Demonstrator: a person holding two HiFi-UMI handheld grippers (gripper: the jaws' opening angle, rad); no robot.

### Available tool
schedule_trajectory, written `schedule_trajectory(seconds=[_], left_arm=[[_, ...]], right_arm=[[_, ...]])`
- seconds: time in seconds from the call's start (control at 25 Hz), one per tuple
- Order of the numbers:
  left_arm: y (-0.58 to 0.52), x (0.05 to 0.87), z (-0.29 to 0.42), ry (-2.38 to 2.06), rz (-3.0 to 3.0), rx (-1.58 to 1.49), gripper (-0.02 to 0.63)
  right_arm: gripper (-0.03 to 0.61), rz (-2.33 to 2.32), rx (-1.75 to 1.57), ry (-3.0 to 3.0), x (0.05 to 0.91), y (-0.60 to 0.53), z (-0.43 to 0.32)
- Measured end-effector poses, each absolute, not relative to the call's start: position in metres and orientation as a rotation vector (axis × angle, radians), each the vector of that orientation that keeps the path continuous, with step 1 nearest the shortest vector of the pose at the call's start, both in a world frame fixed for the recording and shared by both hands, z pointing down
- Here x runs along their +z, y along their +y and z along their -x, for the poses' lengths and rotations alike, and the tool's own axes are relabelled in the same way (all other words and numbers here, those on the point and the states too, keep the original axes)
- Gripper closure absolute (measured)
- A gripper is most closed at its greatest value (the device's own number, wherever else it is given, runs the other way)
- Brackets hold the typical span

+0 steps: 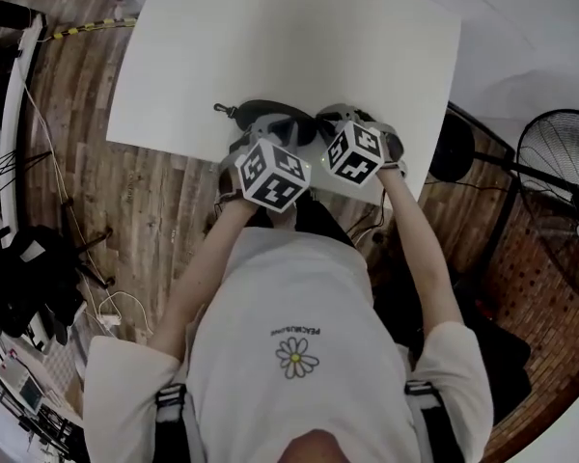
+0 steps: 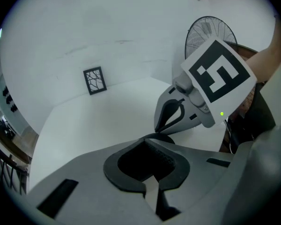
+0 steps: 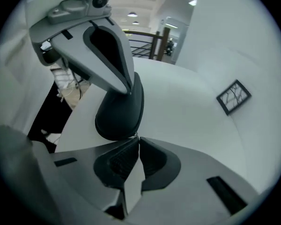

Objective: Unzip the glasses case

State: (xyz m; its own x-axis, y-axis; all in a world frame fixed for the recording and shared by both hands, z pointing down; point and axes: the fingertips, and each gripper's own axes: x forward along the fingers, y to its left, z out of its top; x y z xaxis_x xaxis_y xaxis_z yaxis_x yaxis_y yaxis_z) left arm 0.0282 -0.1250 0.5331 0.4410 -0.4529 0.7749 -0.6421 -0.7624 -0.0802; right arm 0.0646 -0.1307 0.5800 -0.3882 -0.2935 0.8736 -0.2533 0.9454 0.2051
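Glasses case (image 3: 117,114): looks light, stiff shell, likely slides; left tool (image 2: 146,139) clamps its rim, right tool (image 3: 137,137) pinches zipper pull (image 3: 136,133).

The glasses case (image 1: 275,114) lies on the counter (image 1: 270,37), close to its near edge and just in front of the person (image 1: 299,355). The case sits between the tips of the two grippers. The left gripper (image 2: 146,144) meets one end of it, and the right gripper (image 3: 136,138) has its tips at the other end, just to the right. The counter stands on the floor (image 1: 154,201). A fan (image 1: 560,162) stands on the floor to the right of the counter, and cables (image 1: 48,152) trail over the floor to its left. Behind the counter's far side, a picture frame (image 2: 94,80) is on the wall (image 2: 107,32). A railing (image 3: 150,43) runs well beyond the counter.
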Motion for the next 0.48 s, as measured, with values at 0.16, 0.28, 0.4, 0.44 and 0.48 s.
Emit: schedule_trajectory(seconds=[0.16, 0.28, 0.4, 0.44, 0.48], left_arm=[[-0.126, 0.534, -0.03, -0.95, -2.452, 1.219, 0.598], [-0.128, 0.532, -0.03, -0.965, -2.438, 1.197, 0.598], [-0.13, 0.527, -0.029, -1.009, -2.407, 1.162, 0.598], [-0.13, 0.528, -0.028, -1.021, -2.399, 1.152, 0.598], [-0.13, 0.529, -0.028, -1.027, -2.395, 1.144, 0.598]], right_arm=[[0.569, -0.151, -0.229, -1.945, 0.581, -0.141, -0.056], [0.57, -0.012, -0.339, -1.909, 0.579, -0.15, -0.046], [0.569, 0.089, -0.433, -1.892, 0.573, -0.16, -0.027], [0.569, 0.109, -0.458, -1.889, 0.573, -0.163, -0.02], [0.569, 0.121, -0.477, -1.886, 0.575, -0.165, -0.014]])
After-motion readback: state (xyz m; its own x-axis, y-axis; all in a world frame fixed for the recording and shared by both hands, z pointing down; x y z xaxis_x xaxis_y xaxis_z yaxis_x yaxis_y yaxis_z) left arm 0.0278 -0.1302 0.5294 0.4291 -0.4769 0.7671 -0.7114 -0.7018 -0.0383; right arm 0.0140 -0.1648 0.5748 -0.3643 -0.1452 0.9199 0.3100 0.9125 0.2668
